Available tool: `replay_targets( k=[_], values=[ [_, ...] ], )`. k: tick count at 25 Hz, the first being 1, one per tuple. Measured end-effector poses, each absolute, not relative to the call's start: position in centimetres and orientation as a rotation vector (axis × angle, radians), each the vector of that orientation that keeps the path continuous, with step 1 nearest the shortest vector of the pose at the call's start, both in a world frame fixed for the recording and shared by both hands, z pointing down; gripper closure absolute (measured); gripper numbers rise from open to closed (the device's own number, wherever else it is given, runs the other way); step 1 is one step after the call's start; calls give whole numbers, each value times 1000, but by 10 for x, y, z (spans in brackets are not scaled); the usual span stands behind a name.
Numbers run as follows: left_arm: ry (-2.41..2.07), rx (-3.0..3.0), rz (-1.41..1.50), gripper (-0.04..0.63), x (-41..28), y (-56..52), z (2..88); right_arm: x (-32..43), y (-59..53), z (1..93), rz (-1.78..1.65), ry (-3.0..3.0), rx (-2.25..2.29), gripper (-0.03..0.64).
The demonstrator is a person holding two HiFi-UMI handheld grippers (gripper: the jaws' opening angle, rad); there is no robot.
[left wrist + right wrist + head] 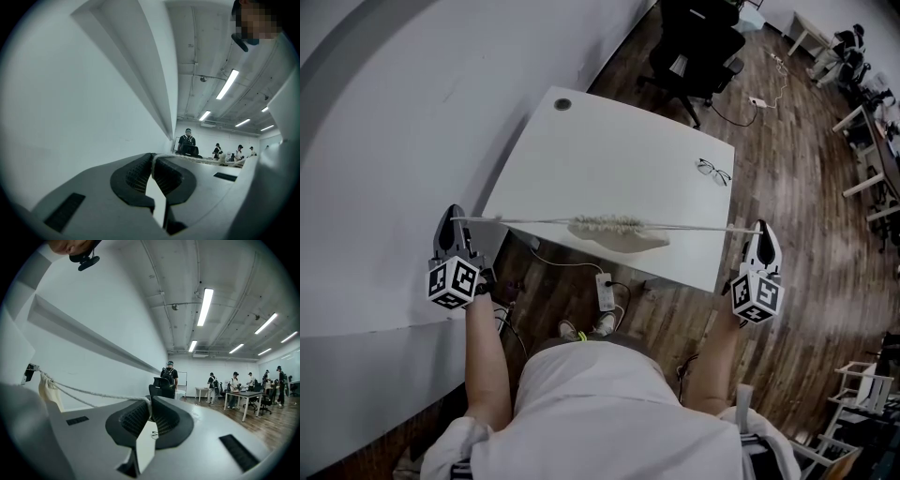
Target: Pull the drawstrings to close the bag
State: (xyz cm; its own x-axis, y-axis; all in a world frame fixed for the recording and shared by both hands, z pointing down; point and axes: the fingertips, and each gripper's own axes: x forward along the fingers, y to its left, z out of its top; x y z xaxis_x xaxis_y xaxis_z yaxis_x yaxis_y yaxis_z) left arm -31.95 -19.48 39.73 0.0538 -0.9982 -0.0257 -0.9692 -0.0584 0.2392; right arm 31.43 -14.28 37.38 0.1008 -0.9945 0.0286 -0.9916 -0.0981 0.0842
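Now, the left gripper [453,221] and right gripper [759,230] are held wide apart, level, at the near edge of the white table [609,150]; each has its jaws clenched on an end of the drawstrings [694,227], which run taut in a straight line between them; the bag [619,234] hangs midway on that line, mouth bunched tight (pale cloth sagging below); glasses [712,171] lie well apart toward the table's right edge.
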Motion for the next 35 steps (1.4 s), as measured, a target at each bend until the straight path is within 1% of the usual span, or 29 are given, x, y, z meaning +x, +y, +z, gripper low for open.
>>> replay_targets(
  k=[5, 8, 12, 21, 35],
  values=[
    [-2056, 2299, -184, 578, -303, -193, 375, 324, -137, 354, -117, -2015, 2303, 574],
    [-2081, 2367, -180, 578, -295, -188, 355, 327, -132, 341, -150, -2027, 2304, 574],
    [-2073, 2444, -223, 578, -282, -181, 334, 318, -128, 327, -210, -2087, 2275, 574],
    [-2137, 2513, -115, 578, -257, -165, 316, 297, -125, 310, -269, -2092, 2207, 574],
    [-2035, 2587, -203, 578, -213, -163, 298, 277, -114, 294, -307, -2232, 2105, 574]
  ],
)
